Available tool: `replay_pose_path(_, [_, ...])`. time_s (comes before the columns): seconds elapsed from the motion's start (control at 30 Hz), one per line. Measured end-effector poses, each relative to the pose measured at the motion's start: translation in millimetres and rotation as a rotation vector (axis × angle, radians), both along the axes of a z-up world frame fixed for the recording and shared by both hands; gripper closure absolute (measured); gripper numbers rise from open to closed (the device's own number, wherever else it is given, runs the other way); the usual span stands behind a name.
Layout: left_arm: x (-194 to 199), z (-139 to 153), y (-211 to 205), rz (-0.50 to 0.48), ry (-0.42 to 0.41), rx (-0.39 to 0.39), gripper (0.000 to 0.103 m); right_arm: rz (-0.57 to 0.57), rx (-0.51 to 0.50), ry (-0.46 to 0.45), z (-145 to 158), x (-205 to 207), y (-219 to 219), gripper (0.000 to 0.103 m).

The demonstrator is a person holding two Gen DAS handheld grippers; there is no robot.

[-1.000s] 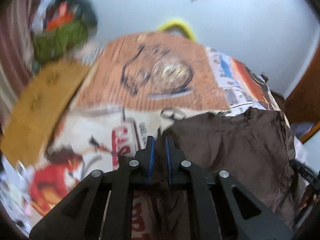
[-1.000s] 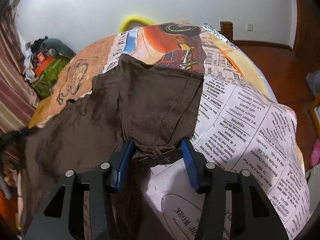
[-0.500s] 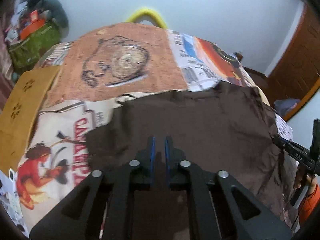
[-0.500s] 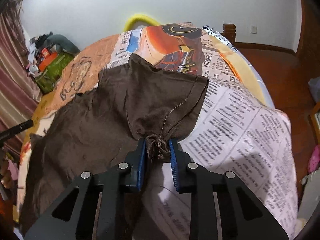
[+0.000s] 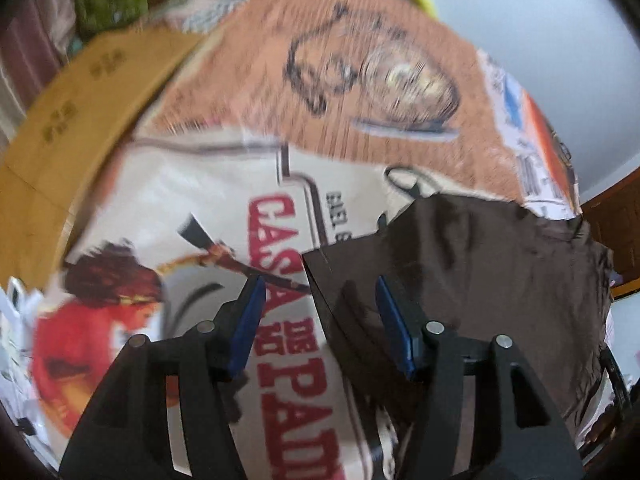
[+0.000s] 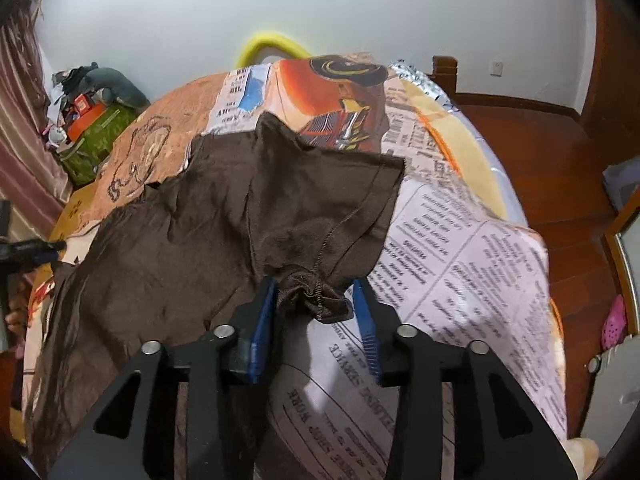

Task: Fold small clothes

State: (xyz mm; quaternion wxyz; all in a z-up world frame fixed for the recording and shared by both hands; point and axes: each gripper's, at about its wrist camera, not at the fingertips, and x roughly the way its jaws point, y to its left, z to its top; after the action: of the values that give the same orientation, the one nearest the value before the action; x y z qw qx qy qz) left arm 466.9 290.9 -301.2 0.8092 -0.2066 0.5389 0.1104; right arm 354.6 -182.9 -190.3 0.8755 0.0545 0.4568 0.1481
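Note:
A dark brown garment (image 6: 208, 216) lies spread on a bed with a printed newspaper-style cover (image 6: 460, 248). My right gripper (image 6: 316, 312) points down at a bunched, hemmed corner of the garment (image 6: 312, 296). That bunch sits between the blue pads (image 6: 262, 320) while the jaws are opening, no longer squeezing it. In the left wrist view the garment (image 5: 480, 280) covers the right side. Its straight left edge runs between the fingers of my left gripper (image 5: 320, 312), whose jaws are opening and stand well apart. The left gripper also shows at the far left edge (image 6: 28, 248) of the right wrist view.
A tan board-like slab (image 5: 80, 100) borders the bed on the left. Green bags and clutter (image 6: 96, 128) pile up by a striped curtain. A yellow hoop (image 6: 272, 46) rises behind the bed's far end. Wooden floor (image 6: 540, 152) and a pink shoe (image 6: 614, 322) lie to the right.
My left gripper, shut on the cloth before, has dropped toward the bed and its jaws have parted. My right gripper closed on the bunched corner half a second ago and has widened again.

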Motion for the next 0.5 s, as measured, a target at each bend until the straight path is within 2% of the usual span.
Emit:
replay_pose_path(0.1, [10.7, -26.1, 2.5, 0.005, 0.042, -0.086, 0.047, -0.014, 0.0, -0.01, 4.0, -3.4, -6.6, 0.058])
replay_pose_path(0.17, [14.0, -31.9, -3.3, -0.02, 0.031, -0.093, 0.048, -0.021, 0.008, -0.01, 5.2, -4.8, -11.2, 0.056])
replay_pose_path(0.2, [16.7, -34.7, -7.0, -0.047, 0.032, -0.088, 0.054, -0.025, 0.014, -0.009, 5.4, -5.2, -13.2, 0.056])
replay_pose_path(0.23, [18.6, -36.6, -9.3, -0.065, 0.029, -0.082, 0.08, -0.031, 0.02, -0.007, 5.0, -5.3, -15.1, 0.055])
replay_pose_path(0.27, [19.8, -38.3, -12.0, -0.078, 0.036, -0.086, 0.098, -0.036, 0.026, -0.005, 4.8, -5.7, -15.7, 0.055])
replay_pose_path(0.4, [13.9, -26.7, -16.5, -0.098, 0.019, -0.03, 0.098, -0.04, 0.038, -0.001, 3.3, -4.6, -14.3, 0.055])
replay_pose_path(0.5, [2.3, -3.0, -14.5, -0.098, -0.02, 0.042, 0.098, -0.035, 0.036, -0.01, 5.2, -5.8, -12.4, 0.055])
